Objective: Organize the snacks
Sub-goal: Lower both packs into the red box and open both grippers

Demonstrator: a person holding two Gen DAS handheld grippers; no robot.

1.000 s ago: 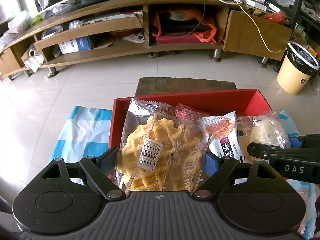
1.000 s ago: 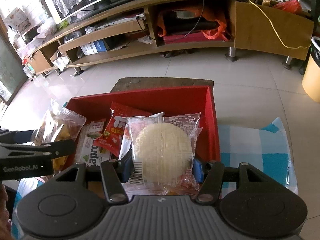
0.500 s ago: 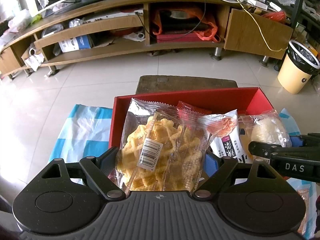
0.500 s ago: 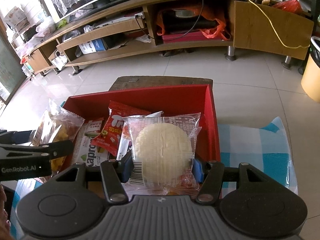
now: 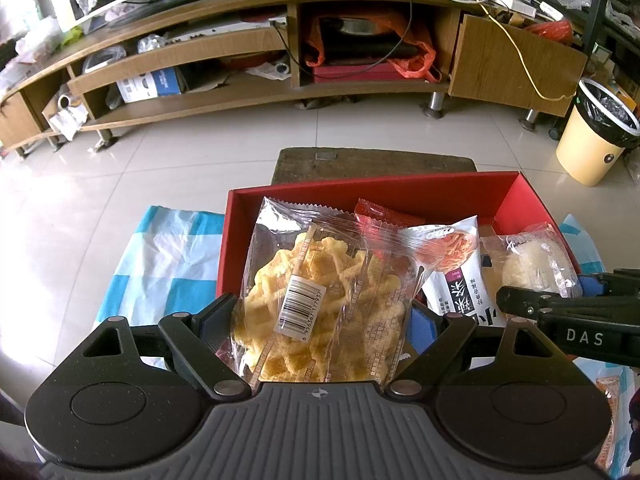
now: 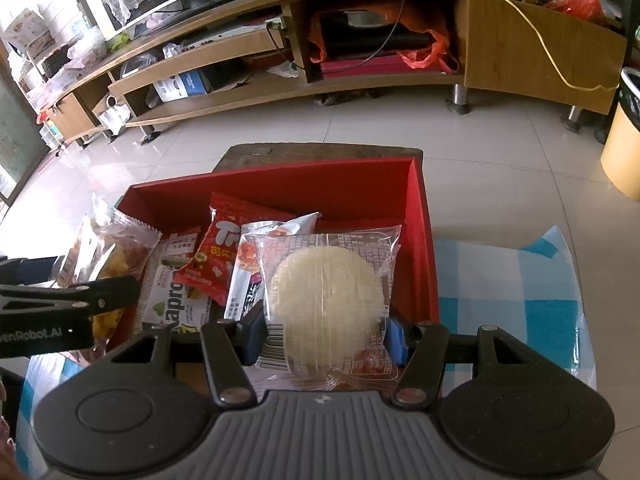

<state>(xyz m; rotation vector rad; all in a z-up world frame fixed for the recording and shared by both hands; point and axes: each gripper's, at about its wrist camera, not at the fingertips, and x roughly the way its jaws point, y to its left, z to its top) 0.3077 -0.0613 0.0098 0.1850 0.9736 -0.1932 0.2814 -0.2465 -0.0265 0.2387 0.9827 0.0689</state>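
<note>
My left gripper (image 5: 320,320) is shut on a clear bag of yellow waffle crisps (image 5: 320,292) and holds it over the left part of the red box (image 5: 376,190). My right gripper (image 6: 324,332) is shut on a clear packet with a round white cake (image 6: 324,292) over the right part of the red box (image 6: 288,184). In the box lie a red snack packet (image 6: 220,256), a white packet (image 5: 456,276) and a green-and-white packet (image 6: 172,300). Each gripper shows at the edge of the other's view, the left one (image 6: 60,312) and the right one (image 5: 576,320).
The box sits on a blue-and-white checked cloth (image 5: 160,264) over a small dark table (image 5: 372,160). Beyond is tiled floor, a long wooden TV stand (image 5: 280,52) and a yellow waste bin (image 5: 596,132) at the right. Another packet (image 5: 608,396) lies on the cloth at lower right.
Both grippers keep their packets and have shifted very little; the view has risen slightly over the box.
</note>
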